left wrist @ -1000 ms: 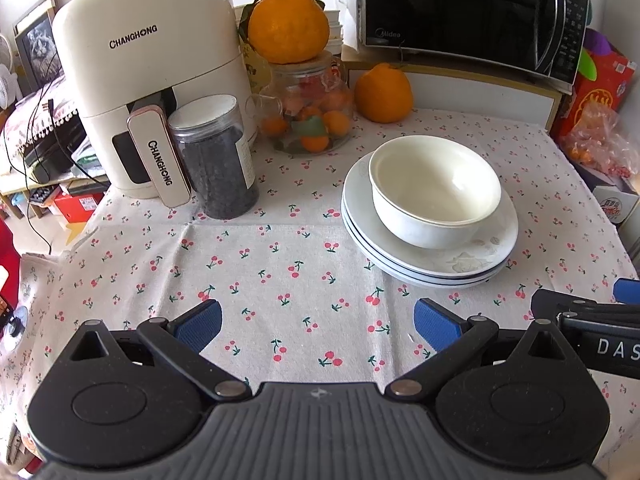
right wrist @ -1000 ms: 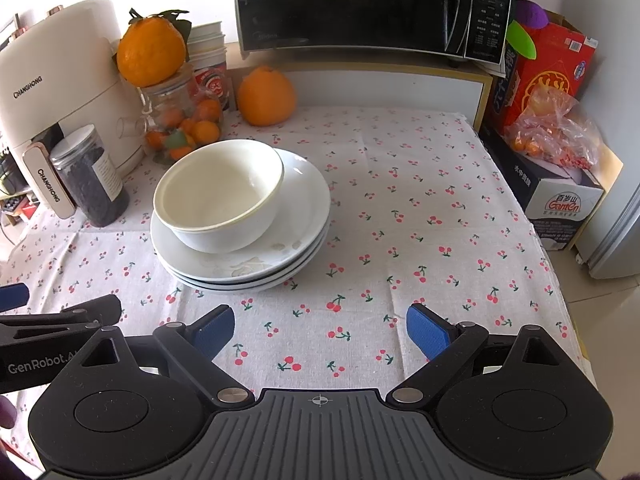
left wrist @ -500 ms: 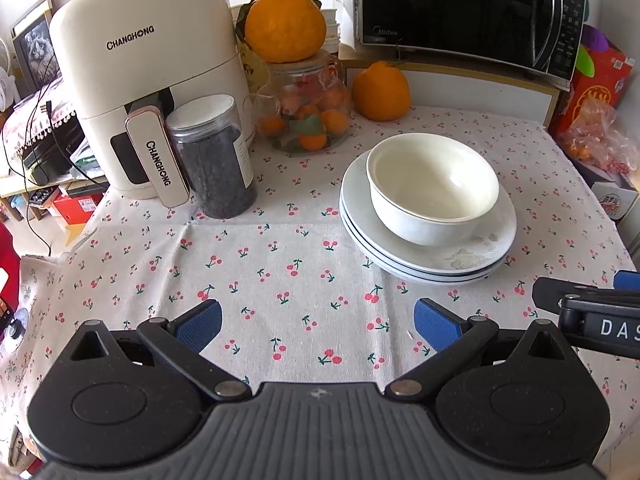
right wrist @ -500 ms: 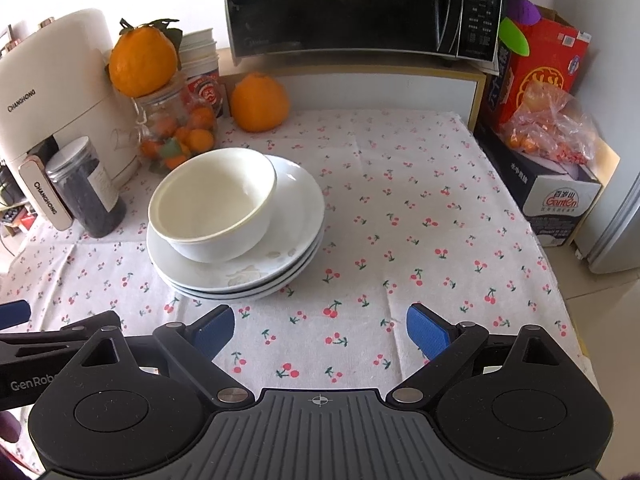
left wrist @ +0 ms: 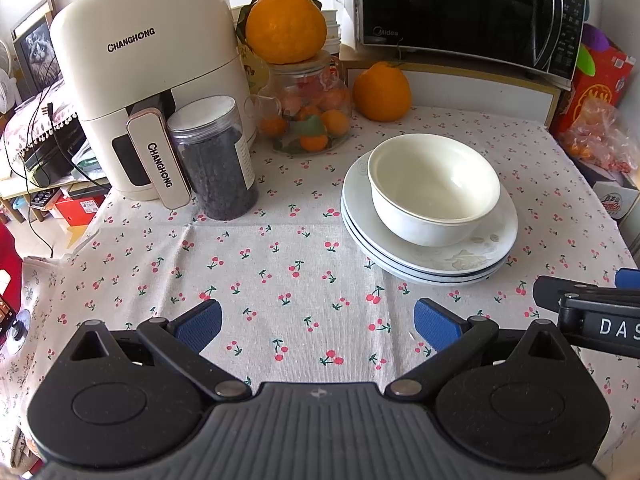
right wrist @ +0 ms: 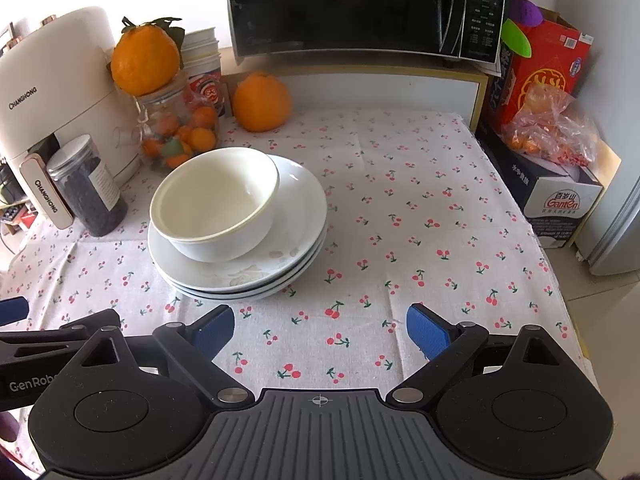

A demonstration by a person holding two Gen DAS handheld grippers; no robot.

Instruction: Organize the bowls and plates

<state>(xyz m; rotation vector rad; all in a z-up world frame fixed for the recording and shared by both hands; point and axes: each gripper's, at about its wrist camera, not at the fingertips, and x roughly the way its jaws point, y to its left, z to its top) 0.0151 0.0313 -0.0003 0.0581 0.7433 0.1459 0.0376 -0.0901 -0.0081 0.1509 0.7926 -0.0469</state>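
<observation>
A white bowl [left wrist: 434,188] sits on a stack of white plates [left wrist: 460,262] on the cherry-print tablecloth. The bowl [right wrist: 216,204] and the plates [right wrist: 296,236] also show in the right wrist view. My left gripper [left wrist: 318,324] is open and empty above the cloth, in front and to the left of the stack. My right gripper [right wrist: 320,330] is open and empty, in front and to the right of the stack. Each gripper shows at the edge of the other's view.
A white air fryer [left wrist: 148,80], a dark-filled jar [left wrist: 216,160], a glass jar of small oranges [left wrist: 308,116] with an orange on top, another orange [left wrist: 382,92] and a microwave [left wrist: 468,12] stand behind. A boxed bag of snacks [right wrist: 556,152] is at the right table edge.
Both grippers have drifted slightly towards the stack; the bowl and plates sit a little lower and nearer in both views. Both stay open.
</observation>
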